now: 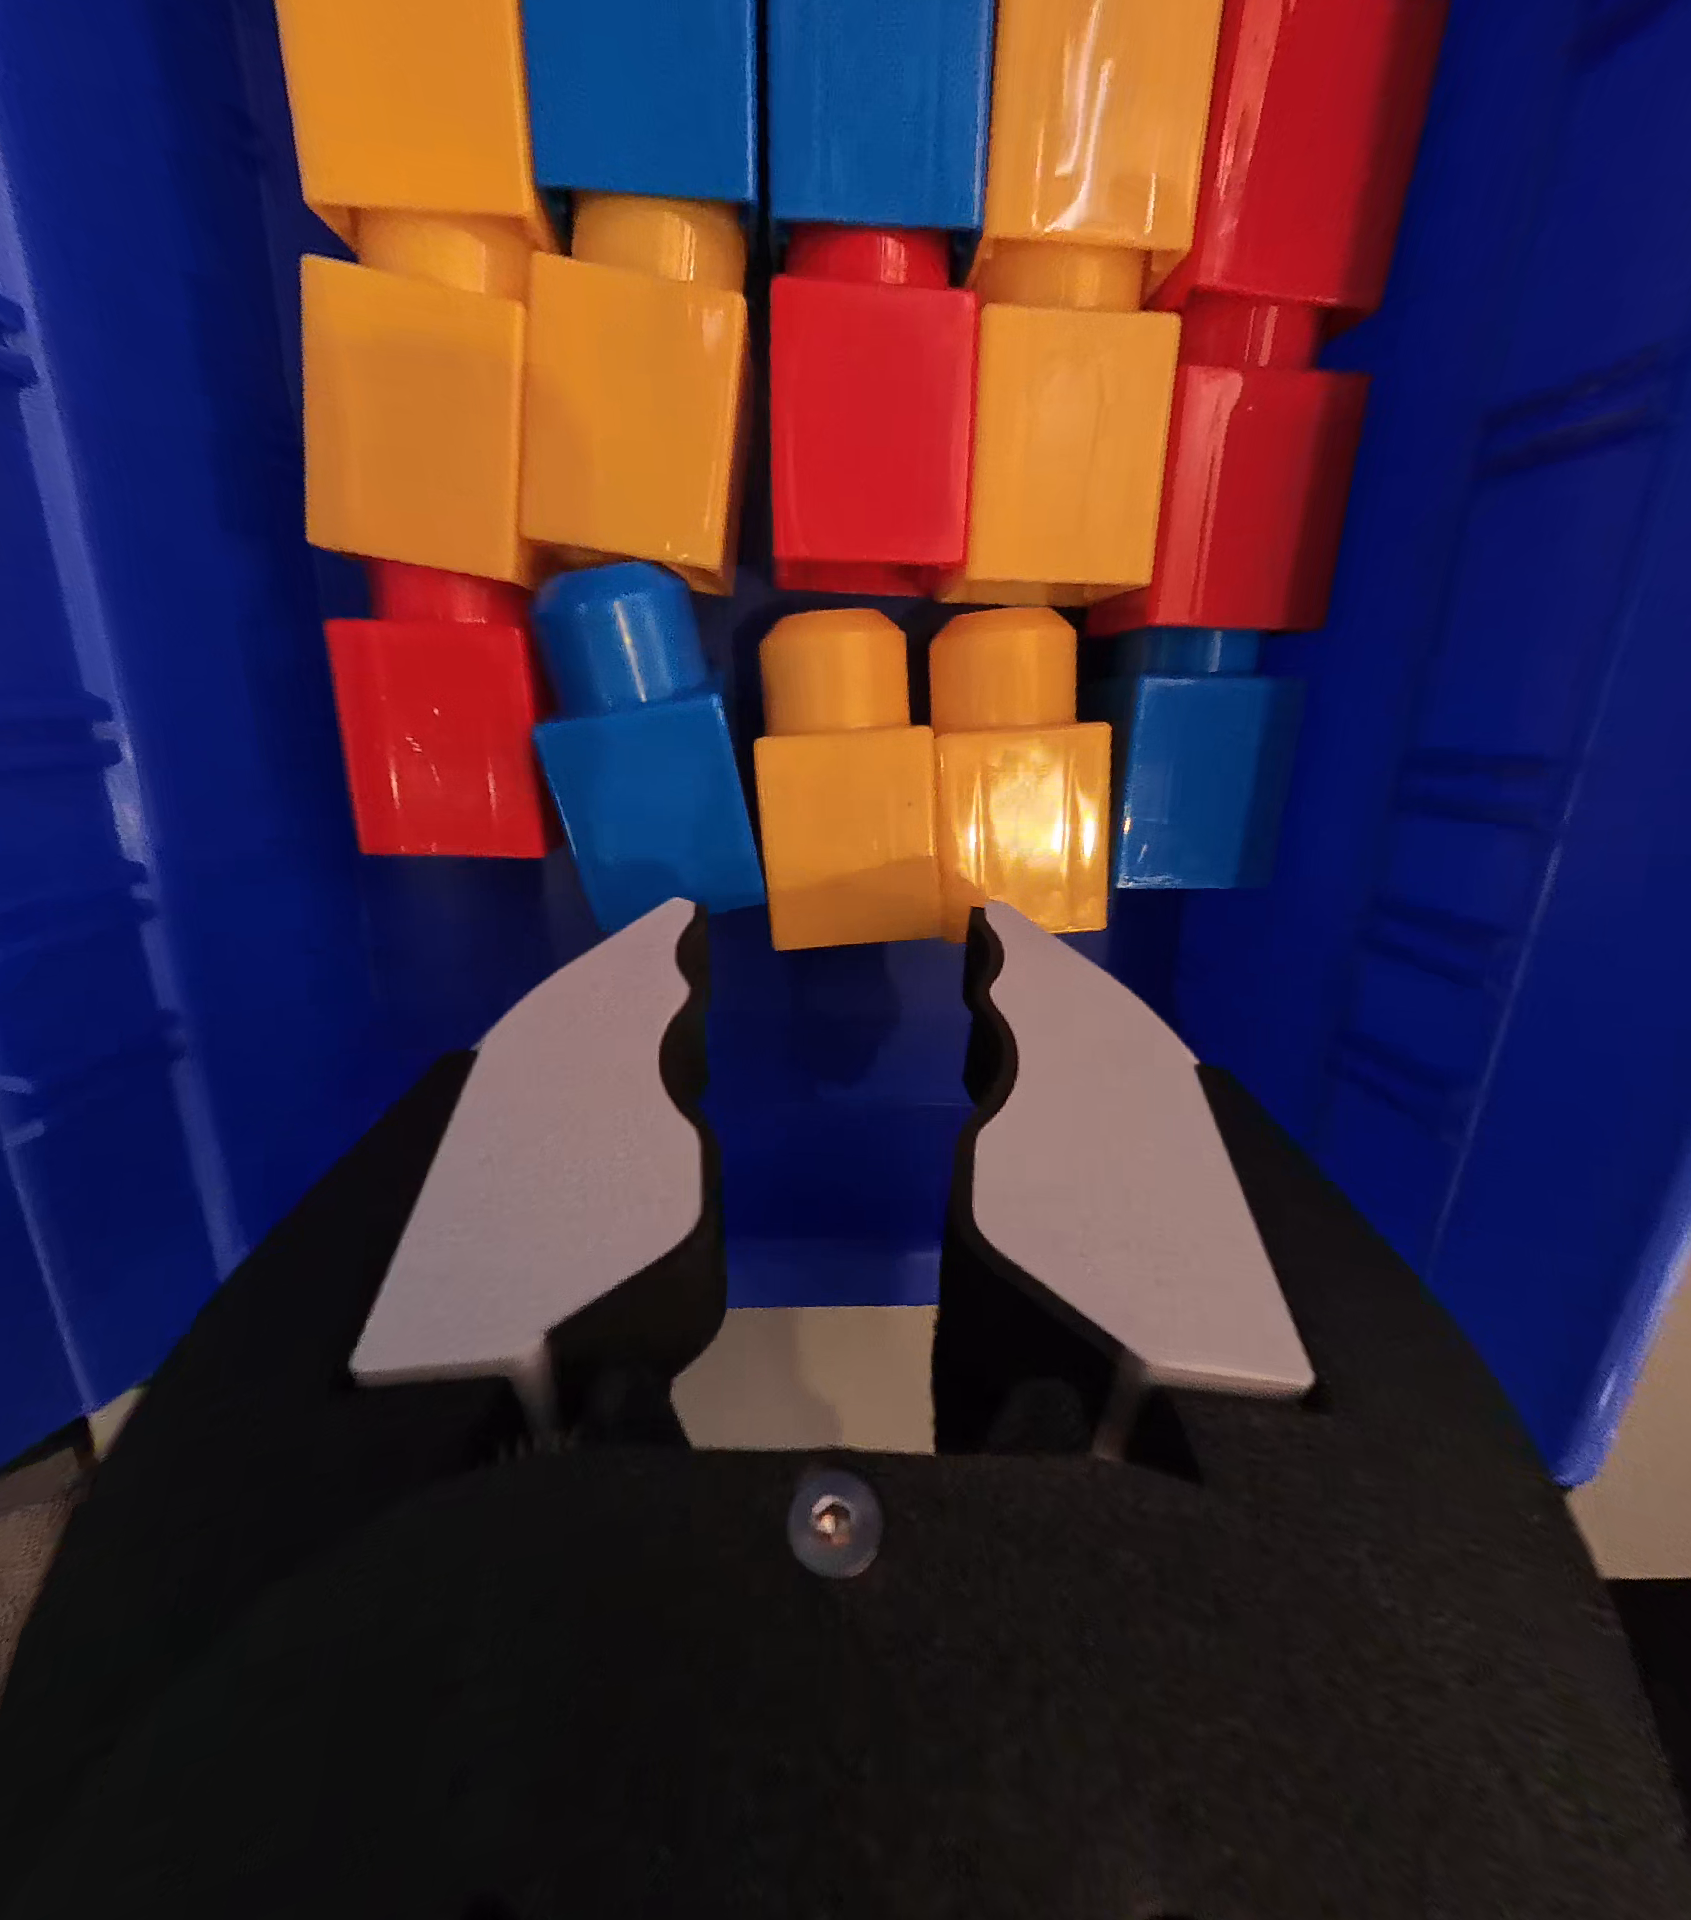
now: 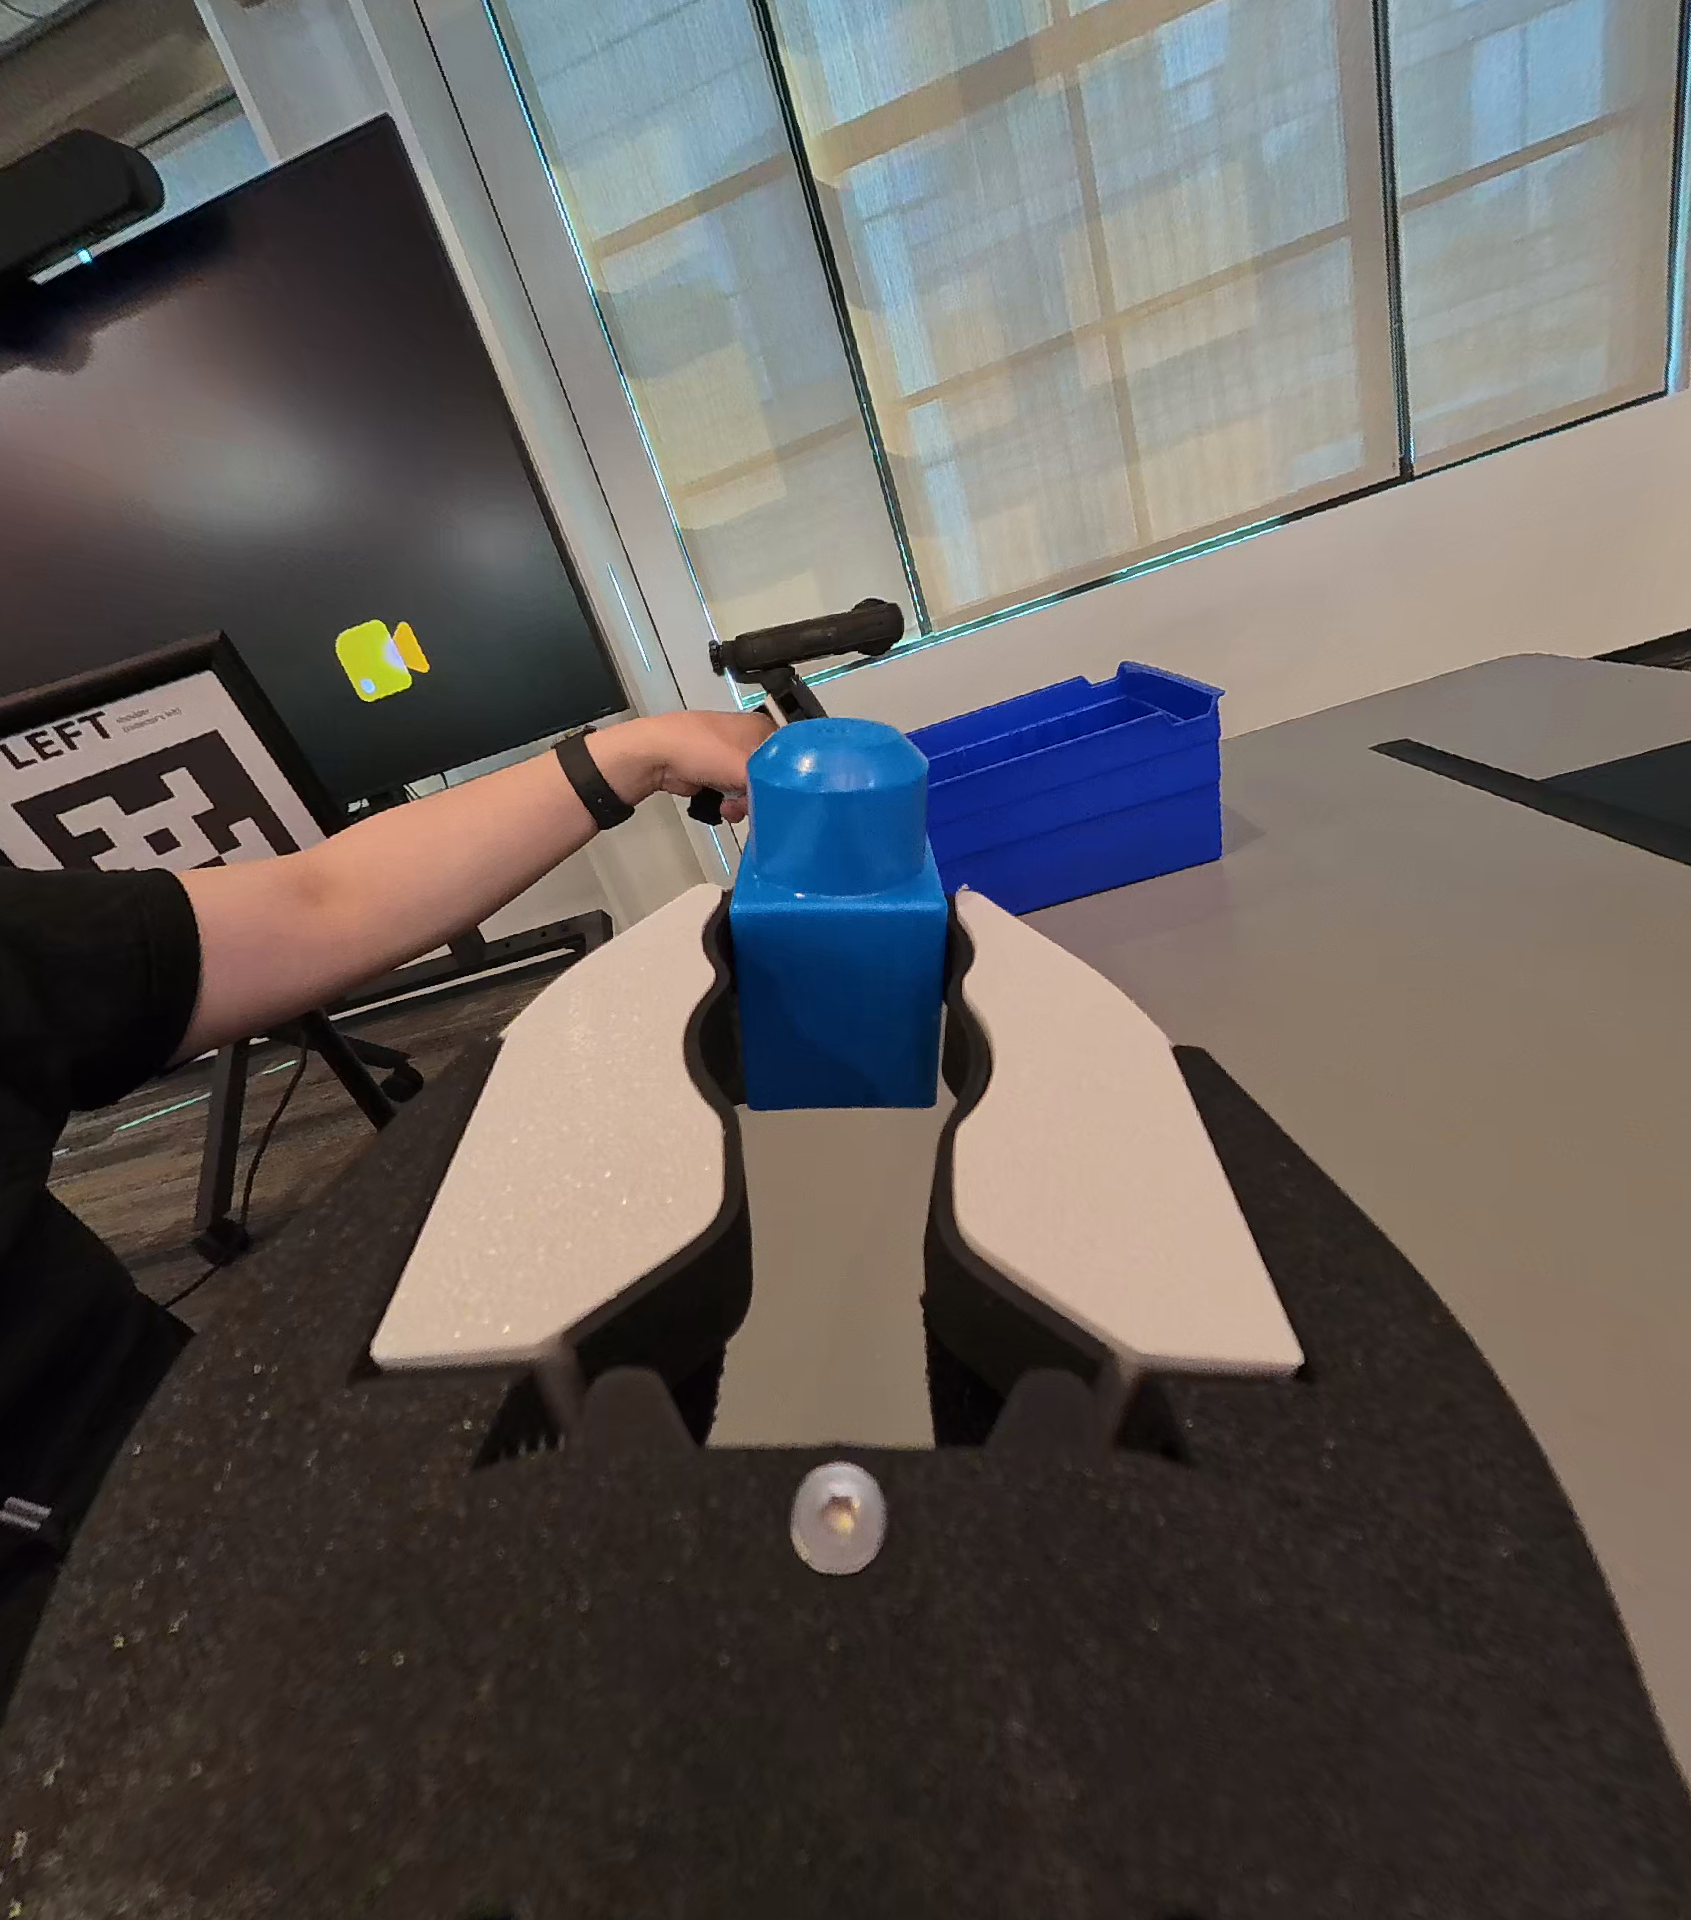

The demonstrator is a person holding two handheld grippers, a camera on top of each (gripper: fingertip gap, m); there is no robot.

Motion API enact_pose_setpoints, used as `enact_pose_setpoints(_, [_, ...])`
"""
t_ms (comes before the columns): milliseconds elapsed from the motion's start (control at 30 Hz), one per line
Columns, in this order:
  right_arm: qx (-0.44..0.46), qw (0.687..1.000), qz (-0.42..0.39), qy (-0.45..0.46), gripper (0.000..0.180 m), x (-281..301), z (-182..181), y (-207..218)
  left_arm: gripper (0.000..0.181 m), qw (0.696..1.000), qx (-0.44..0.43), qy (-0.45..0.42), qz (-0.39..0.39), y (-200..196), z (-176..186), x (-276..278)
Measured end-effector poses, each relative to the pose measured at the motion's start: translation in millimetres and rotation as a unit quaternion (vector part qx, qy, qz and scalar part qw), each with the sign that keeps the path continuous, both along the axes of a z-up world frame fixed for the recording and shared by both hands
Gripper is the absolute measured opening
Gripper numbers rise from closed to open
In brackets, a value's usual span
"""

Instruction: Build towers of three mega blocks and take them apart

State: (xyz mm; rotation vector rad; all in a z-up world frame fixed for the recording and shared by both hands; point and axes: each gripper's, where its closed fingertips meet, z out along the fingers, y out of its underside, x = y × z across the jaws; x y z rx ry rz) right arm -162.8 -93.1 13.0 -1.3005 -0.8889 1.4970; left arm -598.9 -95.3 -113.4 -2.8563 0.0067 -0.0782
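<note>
Left gripper gapes empty at the yellow block's 6 o'clock; straddle it squarely before clenching. Right gripper grasps a blue block.

Light grey fingers with wavy black pads, black felt-like hand-held gripper body, black sleeve, black wristband

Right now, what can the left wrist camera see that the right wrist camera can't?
Only the left wrist view looks inside the bin: rows of red, yellow and blue mega blocks, with a loose yellow block just ahead of the open, empty left claw.

Only the right wrist view shows the right claw shut on a blue block, plus the grey table, a person's arm, a dark screen and windows.

Both show the blue bin.
</note>
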Motion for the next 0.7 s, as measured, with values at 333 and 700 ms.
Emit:
enact_pose_setpoints(333, [-0.005,1.000,0.001,0.002,0.036,1,0,1,0.043,0.999,0.019,0.010,0.041,16,10,-23])
enact_pose_setpoints(700, [-0.005,1.000,0.002,0.003,0.035,2,1,1,0.040,0.998,-0.015,0.027,0.063,24,0,-35])
